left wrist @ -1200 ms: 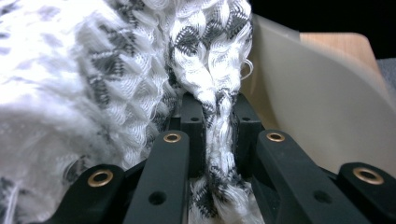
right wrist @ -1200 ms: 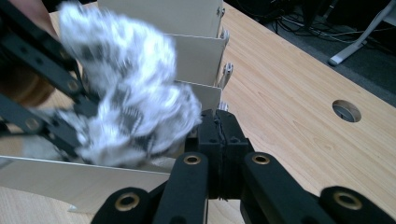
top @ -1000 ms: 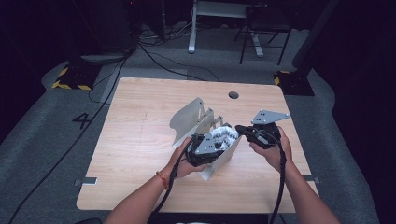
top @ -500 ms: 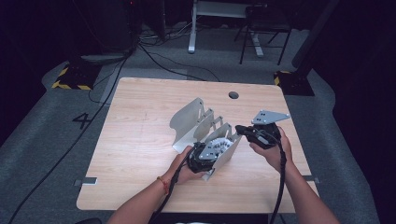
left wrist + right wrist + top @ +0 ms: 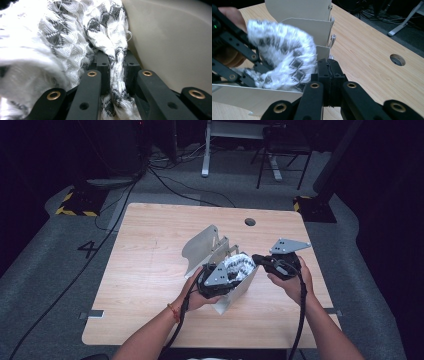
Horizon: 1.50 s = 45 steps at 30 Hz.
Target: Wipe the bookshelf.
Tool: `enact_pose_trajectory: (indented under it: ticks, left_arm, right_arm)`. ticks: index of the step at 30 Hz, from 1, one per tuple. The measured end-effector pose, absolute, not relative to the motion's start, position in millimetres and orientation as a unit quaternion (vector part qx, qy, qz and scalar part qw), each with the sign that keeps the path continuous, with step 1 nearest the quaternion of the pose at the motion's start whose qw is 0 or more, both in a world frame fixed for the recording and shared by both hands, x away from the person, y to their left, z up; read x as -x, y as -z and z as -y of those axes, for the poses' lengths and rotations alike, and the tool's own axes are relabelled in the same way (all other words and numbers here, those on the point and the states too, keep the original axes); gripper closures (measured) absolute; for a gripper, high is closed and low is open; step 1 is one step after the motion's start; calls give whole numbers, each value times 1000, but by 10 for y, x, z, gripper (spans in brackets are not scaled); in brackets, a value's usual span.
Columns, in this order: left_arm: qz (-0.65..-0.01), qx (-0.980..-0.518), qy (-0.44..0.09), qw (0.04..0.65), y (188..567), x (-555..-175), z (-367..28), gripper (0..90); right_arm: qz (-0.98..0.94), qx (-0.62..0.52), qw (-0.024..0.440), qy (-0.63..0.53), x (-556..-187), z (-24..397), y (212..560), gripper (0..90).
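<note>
Cloth partly out of sight

We see the cloth (image 5: 75, 37) cut by the frame's edges, and blurred in the right gripper view (image 5: 284, 60).

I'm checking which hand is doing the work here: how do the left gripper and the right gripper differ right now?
The left gripper is shut on a strand of the black-and-white cloth; the right gripper is shut with no cloth visibly between its jaws. The left gripper sits low, against the cloth in the metal rack; the right gripper is at the rack's right edge, beside the cloth. Both are black, hand-held and closed.
</note>
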<state>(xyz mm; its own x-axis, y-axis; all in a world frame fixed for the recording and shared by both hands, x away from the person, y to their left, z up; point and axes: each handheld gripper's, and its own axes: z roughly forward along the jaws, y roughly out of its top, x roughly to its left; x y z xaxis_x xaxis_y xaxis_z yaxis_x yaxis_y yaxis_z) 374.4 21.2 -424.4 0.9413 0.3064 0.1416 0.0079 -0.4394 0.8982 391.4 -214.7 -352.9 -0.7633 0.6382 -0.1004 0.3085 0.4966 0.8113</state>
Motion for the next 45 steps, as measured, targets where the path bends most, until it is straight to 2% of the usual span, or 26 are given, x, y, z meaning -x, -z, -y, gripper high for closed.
enact_pose_trajectory:
  ticks: [4, 18, 32, 37, 42, 45]
  left_arm:
    - [-99, -844, -152, 505, 4297, -3765, -149, 798]
    - [-113, -865, -132, 471, 4596, -3784, -29, 799]
    - [-98, -910, -103, 389, 4949, -3803, 1, 798]
    - [-93, -906, -100, 401, 4901, -3803, -32, 798]
    - [-91, -882, -91, 454, 4701, -3814, -135, 798]
    - [-77, -866, -104, 483, 4540, -3779, -169, 799]
  right_arm:
    - [-841, -280, 201, -416, -3913, 2149, 3533, 900]
    - [-834, -284, 198, -429, -3911, 2167, 3562, 900]
    - [-834, -283, 197, -431, -3909, 2170, 3565, 900]
    - [-833, -284, 195, -434, -3912, 2177, 3570, 900]
    - [-833, -283, 195, -434, -3913, 2178, 3570, 900]
    - [-833, -284, 196, -433, -3914, 2172, 3569, 900]
